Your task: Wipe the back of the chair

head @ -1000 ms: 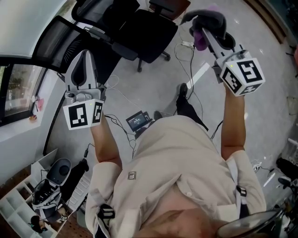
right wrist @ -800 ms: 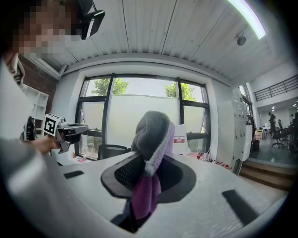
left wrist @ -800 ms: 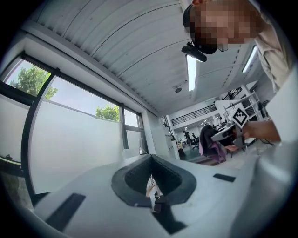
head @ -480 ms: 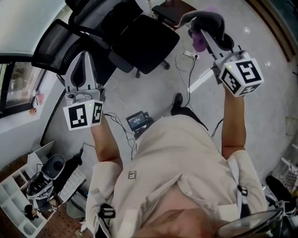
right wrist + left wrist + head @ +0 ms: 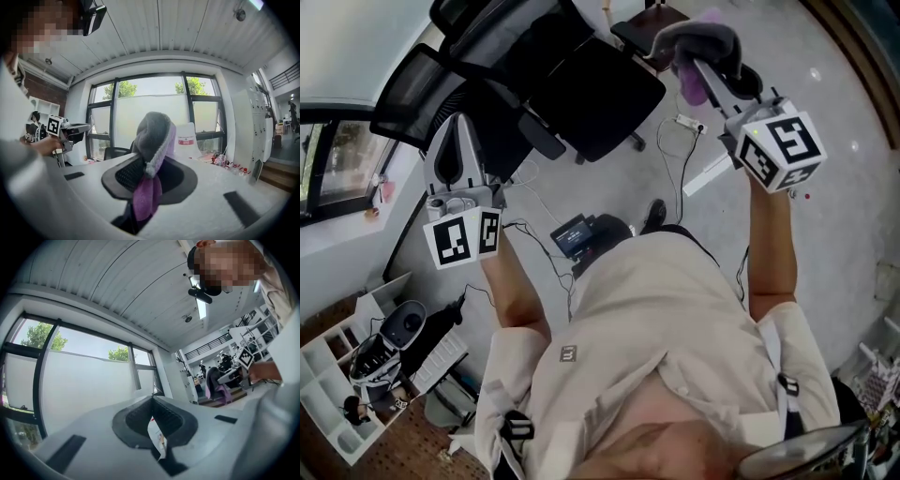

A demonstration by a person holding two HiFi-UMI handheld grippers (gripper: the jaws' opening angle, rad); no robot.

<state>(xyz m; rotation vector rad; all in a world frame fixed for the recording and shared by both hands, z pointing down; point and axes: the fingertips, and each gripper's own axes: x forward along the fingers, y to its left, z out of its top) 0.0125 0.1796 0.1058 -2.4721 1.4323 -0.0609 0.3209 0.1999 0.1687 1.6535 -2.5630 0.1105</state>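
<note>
A black office chair stands on the floor ahead in the head view, its mesh back (image 5: 414,82) to the left of its seat (image 5: 600,92). My right gripper (image 5: 697,64) is held high right of the seat, shut on a grey and purple cloth (image 5: 695,39). In the right gripper view that cloth (image 5: 153,138) bulges out over the jaws of the right gripper (image 5: 149,163). My left gripper (image 5: 460,120) hovers near the chair back, shut and touching nothing. In the left gripper view the left gripper (image 5: 153,399) shows a small white tag (image 5: 156,437) in the gap below its tips.
Cables, a black box (image 5: 576,238) and a power strip (image 5: 688,122) lie on the floor by the person's feet. A white shelf unit (image 5: 336,398) stands at lower left, a window (image 5: 333,159) at left. Part of another chair (image 5: 643,26) is at the top.
Both grippers have risen slightly toward the chair, the right one drifting left with the cloth. The person has stepped forward, so the chair sits closer in view.
</note>
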